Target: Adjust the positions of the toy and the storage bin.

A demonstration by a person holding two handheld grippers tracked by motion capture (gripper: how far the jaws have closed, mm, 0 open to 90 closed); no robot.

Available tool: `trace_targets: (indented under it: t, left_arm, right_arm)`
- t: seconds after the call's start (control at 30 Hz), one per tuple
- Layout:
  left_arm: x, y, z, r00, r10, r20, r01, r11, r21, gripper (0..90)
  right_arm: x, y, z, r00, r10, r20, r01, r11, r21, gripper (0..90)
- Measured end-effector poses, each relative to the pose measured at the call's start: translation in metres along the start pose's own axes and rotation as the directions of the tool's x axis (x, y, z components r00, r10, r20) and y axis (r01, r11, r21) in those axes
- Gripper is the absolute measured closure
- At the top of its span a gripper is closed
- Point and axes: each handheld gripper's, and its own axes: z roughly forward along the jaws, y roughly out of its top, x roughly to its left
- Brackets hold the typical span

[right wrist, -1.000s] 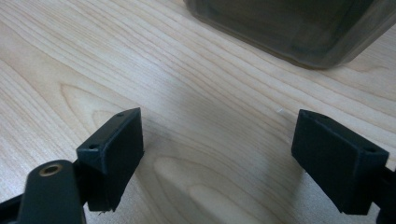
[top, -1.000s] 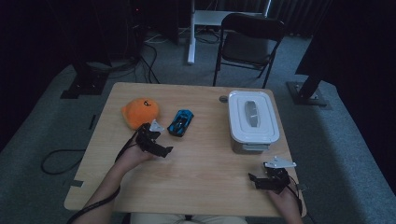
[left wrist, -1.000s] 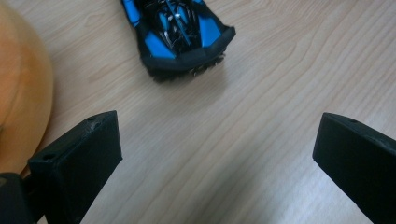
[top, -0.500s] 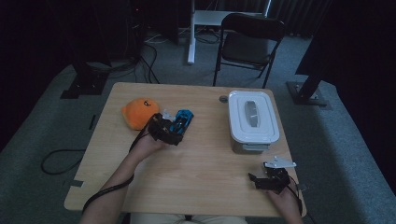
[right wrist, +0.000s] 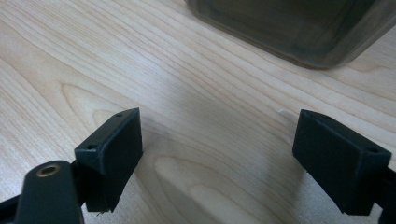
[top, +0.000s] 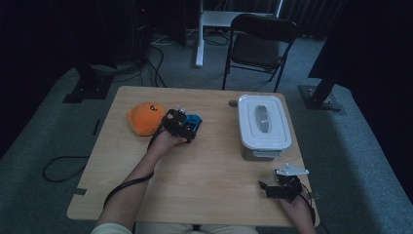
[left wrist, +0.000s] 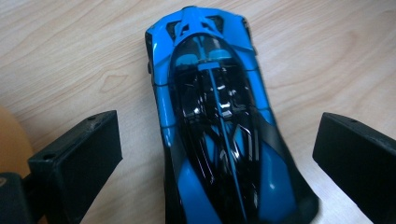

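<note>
In the high view the left gripper (top: 186, 127) sat at the upper left of centre on the wooden worktop (top: 204, 175), held by the person's left hand (top: 168, 141), whose forearm ran up from the bottom edge. Directly under its front lay the blue toy car (top: 194, 120), part of the blue body showing past the black tool. In the left gripper view the car (left wrist: 219, 116) filled the middle of the frame, lengthwise between the two black fingers (left wrist: 77, 158), its glossy dark canopy facing up. The fingers were spread wide, one at the lower left and one at the lower right of that frame, each with a strip of bare wood between it and the car's flanks, so they straddled the car without touching it.

Just left of the car in the high view rested an orange plush toy (top: 145, 117); a sliver of orange (left wrist: 11, 140) also showed at the left edge of the left gripper view.

The right gripper (top: 278, 187) lay low at the lower right of the worktop, held in the right hand (top: 297, 209). In the right gripper view its fingers (right wrist: 114, 149) stood wide apart over bare wood, gripping nothing. The lidded white container (top: 263, 124) stood right of centre, well apart from the car, and its dark lower wall (right wrist: 289, 28) crossed the top of the right gripper view.
</note>
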Motion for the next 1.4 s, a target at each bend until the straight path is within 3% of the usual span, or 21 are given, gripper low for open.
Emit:
trace_targets:
  t: [0.17, 0.33, 0.67, 0.73, 0.8, 1.0, 1.1, 1.4]
  left_arm:
    - [0.006, 0.006, 0.014, 0.9981, -0.061, -0.005, 0.061, 0.9975, 0.035, 1.8]
    - [0.009, 0.009, 0.024, 0.9958, -0.088, -0.024, 0.089, 0.9955, 0.034, 1.8]
    - [0.003, 0.013, 0.031, 0.9965, -0.069, -0.046, 0.072, 0.9959, 0.055, 1.9]
    - [0.0, 0.014, 0.033, 0.9975, -0.047, -0.053, 0.051, 0.9964, 0.068, 2.2]
    - [-0.001, 0.013, 0.034, 0.9989, -0.033, -0.034, 0.035, 0.9972, 0.066, 14.0]
    - [-0.003, 0.014, 0.034, 0.9984, -0.048, -0.03, 0.05, 0.9966, 0.065, 15.3]
    - [-0.004, 0.015, 0.031, 0.9985, -0.041, -0.036, 0.044, 0.9968, 0.067, 24.9]
    - [-0.003, 0.013, 0.027, 0.9994, -0.028, -0.021, 0.029, 0.9962, 0.082, 26.1]
  right_arm:
    - [0.0, 0.0, 0.0, 1.0, 0.0, 0.0, 0.0, 1.0, 0.0, 15.5]
    - [0.0, 0.0, 0.0, 1.0, 0.0, 0.0, 0.0, 1.0, 0.0, 15.5]
    - [0.0, 0.0, 0.0, 1.0, 0.002, 0.001, -0.002, 1.0, 0.001, 15.5]
    - [0.0, 0.0, 0.0, 1.0, 0.003, 0.001, -0.003, 1.0, 0.001, 15.6]
    - [0.0, 0.0, 0.0, 1.0, 0.005, 0.003, -0.005, 1.0, 0.001, 15.6]
    - [0.0, 0.0, 0.0, 0.9999, 0.009, 0.006, -0.009, 1.0, 0.0, 15.8]
    - [0.0, 0.0, 0.0, 0.9999, 0.009, 0.006, -0.009, 1.0, 0.0, 15.9]
    - [0.0, 0.0, 0.0, 0.9999, 0.014, 0.009, -0.014, 1.0, -0.001, 16.0]
